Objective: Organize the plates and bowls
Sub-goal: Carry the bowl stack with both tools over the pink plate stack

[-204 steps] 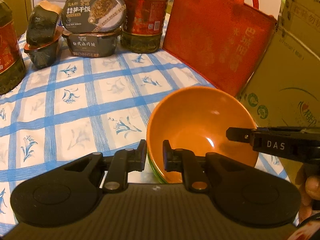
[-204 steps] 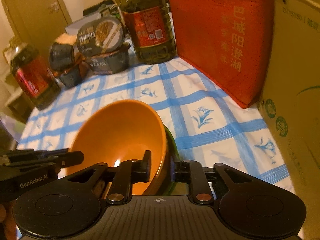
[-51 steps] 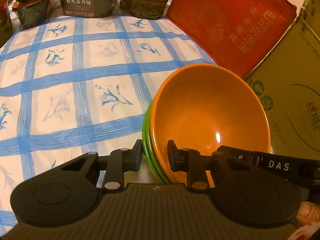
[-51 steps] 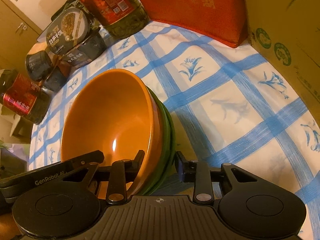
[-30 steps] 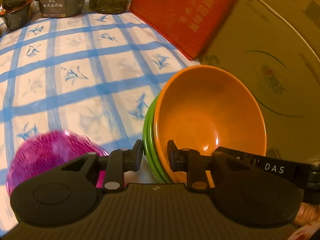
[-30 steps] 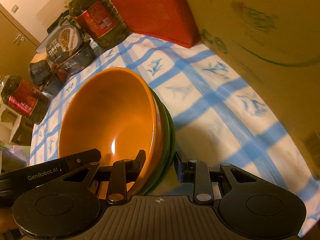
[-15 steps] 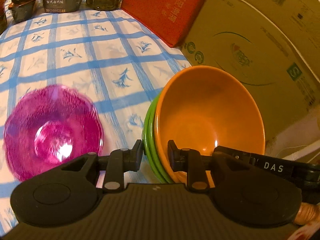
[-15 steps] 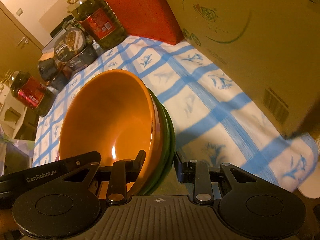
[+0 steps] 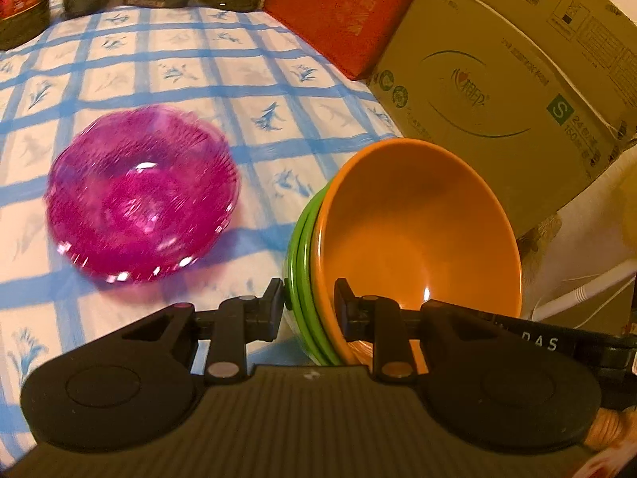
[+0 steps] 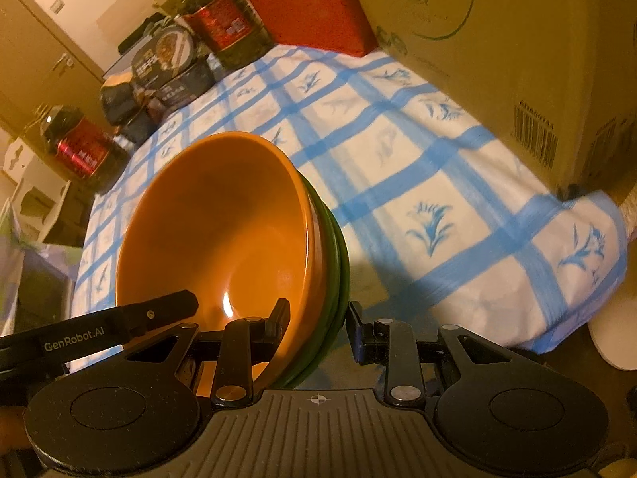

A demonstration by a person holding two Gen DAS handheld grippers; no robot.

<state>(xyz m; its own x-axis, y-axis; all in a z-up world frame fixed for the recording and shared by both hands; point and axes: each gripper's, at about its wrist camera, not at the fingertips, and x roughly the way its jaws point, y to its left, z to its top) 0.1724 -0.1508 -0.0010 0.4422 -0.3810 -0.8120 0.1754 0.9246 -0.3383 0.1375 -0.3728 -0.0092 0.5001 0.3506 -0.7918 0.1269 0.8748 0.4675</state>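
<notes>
Bowl stack (image 9: 398,247): orange bowl nested in green ones, held off the counter (image 9: 167,63). Left gripper (image 9: 308,308) pinches its near rim; right gripper (image 10: 316,328) is clamped on the opposite rim. Rigid, glazed, probably slippery and breakable, so grip rims squarely. Magenta bowl (image 9: 143,195) sits ahead-left of left gripper.

Cardboard box (image 9: 497,79), red bag (image 9: 342,12), oil bottles (image 10: 223,24)
</notes>
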